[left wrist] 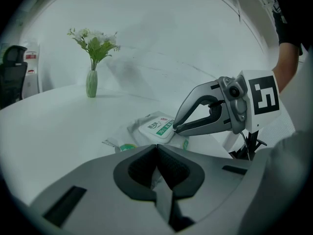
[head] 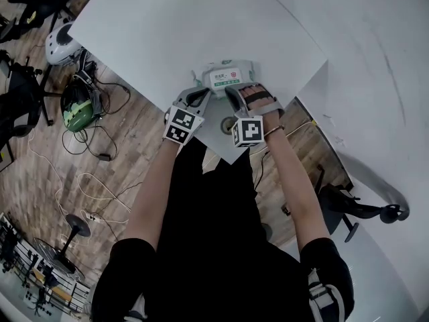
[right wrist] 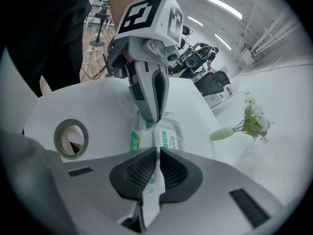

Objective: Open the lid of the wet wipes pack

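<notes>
the wet wipes pack (head: 224,78) lies near the corner of the tabletop (head: 154,25), just in front of the person, with both grippers on it from the near side. the left gripper (left wrist: 156,153) has its jaws pressed together on the wrapper beside the lid (left wrist: 156,127), likely to anchor the pack. the right gripper (right wrist: 158,153) has its jaws narrow, pinching a white strip of the pack by the lid's edge, seemingly for purchase. the lid lies flat, not yet raised.
</notes>
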Available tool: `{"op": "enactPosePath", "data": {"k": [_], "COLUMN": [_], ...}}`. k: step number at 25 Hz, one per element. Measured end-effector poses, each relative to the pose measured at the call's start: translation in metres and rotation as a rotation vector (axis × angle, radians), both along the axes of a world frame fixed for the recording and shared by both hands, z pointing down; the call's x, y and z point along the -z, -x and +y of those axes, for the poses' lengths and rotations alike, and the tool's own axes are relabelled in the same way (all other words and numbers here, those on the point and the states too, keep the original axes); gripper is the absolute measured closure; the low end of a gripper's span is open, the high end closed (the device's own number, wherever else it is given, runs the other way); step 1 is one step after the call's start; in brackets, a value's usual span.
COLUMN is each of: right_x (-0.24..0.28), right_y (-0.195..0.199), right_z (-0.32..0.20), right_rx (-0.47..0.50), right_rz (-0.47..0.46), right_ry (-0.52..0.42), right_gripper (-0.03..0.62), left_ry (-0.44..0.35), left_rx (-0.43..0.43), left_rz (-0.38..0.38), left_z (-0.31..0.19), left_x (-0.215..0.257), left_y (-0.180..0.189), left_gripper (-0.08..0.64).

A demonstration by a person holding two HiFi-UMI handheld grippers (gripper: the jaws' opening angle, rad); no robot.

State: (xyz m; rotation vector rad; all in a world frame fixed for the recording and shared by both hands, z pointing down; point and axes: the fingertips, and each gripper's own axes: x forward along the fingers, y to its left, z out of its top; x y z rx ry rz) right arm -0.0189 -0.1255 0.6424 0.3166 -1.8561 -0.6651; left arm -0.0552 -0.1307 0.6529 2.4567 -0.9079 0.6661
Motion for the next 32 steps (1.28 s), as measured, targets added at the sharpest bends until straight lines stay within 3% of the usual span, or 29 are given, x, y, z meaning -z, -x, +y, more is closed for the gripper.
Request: {"op": "enactPosePath", "data": {"k": [32], "right_x": [0.023], "right_y": [0.002], "right_z": [-0.009], "right_rx": [-0.022], "right_rz": [-0.047], "right_ry": [0.002], "right_gripper": [0.563], "left_ry": [0.03], "left_rx": [0.019], "left_rz": [0.036], "left_z": [0.0], "left_x": [-0.001], "left_y": [0.002], "left_gripper": [0.537]}}
